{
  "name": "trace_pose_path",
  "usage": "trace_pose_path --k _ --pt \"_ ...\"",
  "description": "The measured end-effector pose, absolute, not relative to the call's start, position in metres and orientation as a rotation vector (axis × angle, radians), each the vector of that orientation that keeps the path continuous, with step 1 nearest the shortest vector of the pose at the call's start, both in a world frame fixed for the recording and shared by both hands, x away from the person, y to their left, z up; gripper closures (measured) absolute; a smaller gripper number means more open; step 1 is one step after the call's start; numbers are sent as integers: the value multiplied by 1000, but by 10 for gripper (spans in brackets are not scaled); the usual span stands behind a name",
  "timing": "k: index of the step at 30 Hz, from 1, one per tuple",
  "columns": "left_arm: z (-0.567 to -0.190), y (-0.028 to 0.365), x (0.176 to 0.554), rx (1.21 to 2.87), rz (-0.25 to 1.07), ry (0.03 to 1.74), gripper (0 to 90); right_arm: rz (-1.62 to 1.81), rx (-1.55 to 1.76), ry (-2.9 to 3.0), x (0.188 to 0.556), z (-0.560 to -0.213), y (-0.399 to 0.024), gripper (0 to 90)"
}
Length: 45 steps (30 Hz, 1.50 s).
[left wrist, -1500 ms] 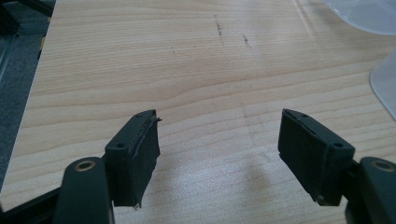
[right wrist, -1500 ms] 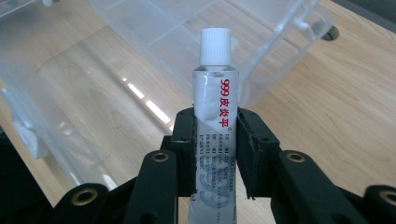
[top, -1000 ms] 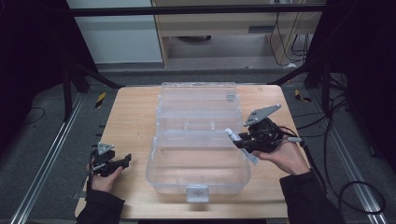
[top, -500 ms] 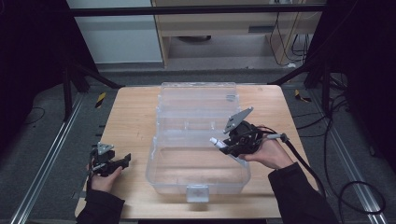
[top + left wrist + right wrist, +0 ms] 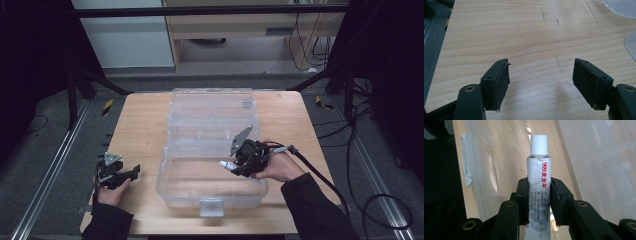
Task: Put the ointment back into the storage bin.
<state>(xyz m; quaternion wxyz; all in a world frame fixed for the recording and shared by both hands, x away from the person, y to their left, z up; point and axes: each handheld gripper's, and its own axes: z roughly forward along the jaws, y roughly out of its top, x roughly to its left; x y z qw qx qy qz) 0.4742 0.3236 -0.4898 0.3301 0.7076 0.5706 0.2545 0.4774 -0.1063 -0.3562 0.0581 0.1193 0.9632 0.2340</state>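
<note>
A white ointment tube (image 5: 539,177) with a white screw cap and red print stands between the jaws of my right gripper (image 5: 539,192), which is shut on it. From above, that gripper (image 5: 239,167) hangs over the front half of the clear plastic box (image 5: 170,175), and the tube (image 5: 227,164) points left into it. My left gripper (image 5: 131,173) rests low over the bare wood at the table's front left. Its jaws stand wide apart in the left gripper view (image 5: 540,77), with nothing between them.
The box's clear lid (image 5: 212,107) lies open toward the back of the wooden table (image 5: 140,125). A white latch (image 5: 210,206) sits on the box's front wall. Dark frame rails and cables surround the table on the floor.
My right gripper has carried the tube leftward and downward, from the box's right rim to a spot inside its front half. The left gripper has stayed put.
</note>
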Motion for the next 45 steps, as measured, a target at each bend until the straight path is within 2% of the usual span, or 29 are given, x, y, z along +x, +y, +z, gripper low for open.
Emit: trace_pose_path --k 45 --pt "-490 324 474 1851 666 1492 291 416 136 3077 478 -424 -83 696"
